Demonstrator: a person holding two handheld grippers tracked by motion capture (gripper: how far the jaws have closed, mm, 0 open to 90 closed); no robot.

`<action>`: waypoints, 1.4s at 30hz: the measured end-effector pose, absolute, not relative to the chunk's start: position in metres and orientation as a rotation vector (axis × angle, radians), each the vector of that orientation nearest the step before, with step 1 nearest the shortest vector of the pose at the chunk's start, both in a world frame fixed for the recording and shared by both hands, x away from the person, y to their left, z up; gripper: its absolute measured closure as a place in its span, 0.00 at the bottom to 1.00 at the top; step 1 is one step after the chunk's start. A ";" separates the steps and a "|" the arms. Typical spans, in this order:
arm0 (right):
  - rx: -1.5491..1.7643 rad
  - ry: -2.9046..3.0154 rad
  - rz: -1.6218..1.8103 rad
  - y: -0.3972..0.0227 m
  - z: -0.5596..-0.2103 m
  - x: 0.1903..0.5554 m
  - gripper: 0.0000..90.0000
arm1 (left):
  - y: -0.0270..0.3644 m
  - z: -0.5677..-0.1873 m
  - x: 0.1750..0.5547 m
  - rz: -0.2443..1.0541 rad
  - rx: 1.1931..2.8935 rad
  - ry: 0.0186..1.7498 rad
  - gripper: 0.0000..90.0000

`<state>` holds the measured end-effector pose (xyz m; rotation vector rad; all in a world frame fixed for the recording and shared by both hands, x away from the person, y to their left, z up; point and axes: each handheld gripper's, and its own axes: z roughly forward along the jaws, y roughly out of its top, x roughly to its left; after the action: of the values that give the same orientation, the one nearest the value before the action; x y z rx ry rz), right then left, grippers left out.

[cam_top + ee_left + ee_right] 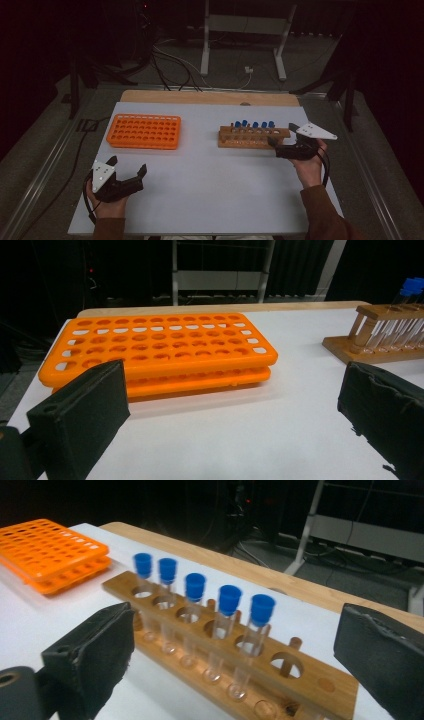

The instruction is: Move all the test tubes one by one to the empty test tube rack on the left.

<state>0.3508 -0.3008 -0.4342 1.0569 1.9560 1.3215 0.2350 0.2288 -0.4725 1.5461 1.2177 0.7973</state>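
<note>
Five blue-capped tubes stand in the wooden rack, right of the orange rack. Light, brittle, slick; likely best pinched just under a cap. Right gripper gapes beside them, empty.

The rack is bright orange. The tubes are clear with blue caps, in a brown wooden stand.

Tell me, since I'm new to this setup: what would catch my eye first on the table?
The bright orange rack, empty, lies on the left of the white table. At the right, a wooden rack holds five blue-capped tubes upright in a row. The right gripper sits open at that rack's end; the left gripper is open near the front edge.
</note>
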 end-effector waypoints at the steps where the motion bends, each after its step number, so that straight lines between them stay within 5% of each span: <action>1: 1.066 1.954 1.313 -0.302 -0.434 0.354 0.05 | 0.229 -0.473 0.235 0.796 1.547 1.218 0.01; 9: 1.120 1.991 1.225 -0.302 -0.445 0.374 0.20 | 0.229 -0.474 0.237 0.787 1.545 1.225 0.01; 15: 1.163 1.996 1.172 -0.295 -0.460 0.388 0.58 | 0.229 -0.474 0.237 0.781 1.542 1.228 0.01; 20: 1.175 2.000 1.196 -0.293 -0.465 0.394 0.72 | 0.229 -0.474 0.237 0.778 1.541 1.228 0.01; 30: 1.170 2.009 1.217 -0.289 -0.469 0.399 0.83 | 0.229 -0.474 0.237 0.773 1.541 1.228 0.01; 42: 1.165 1.979 1.261 -0.290 -0.463 0.397 0.85 | 0.228 -0.475 0.238 0.759 1.540 1.225 0.01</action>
<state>0.3972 -0.2900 -0.4635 1.1653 1.9792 1.2614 0.2376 0.2280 -0.4747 1.5400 1.2248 0.7586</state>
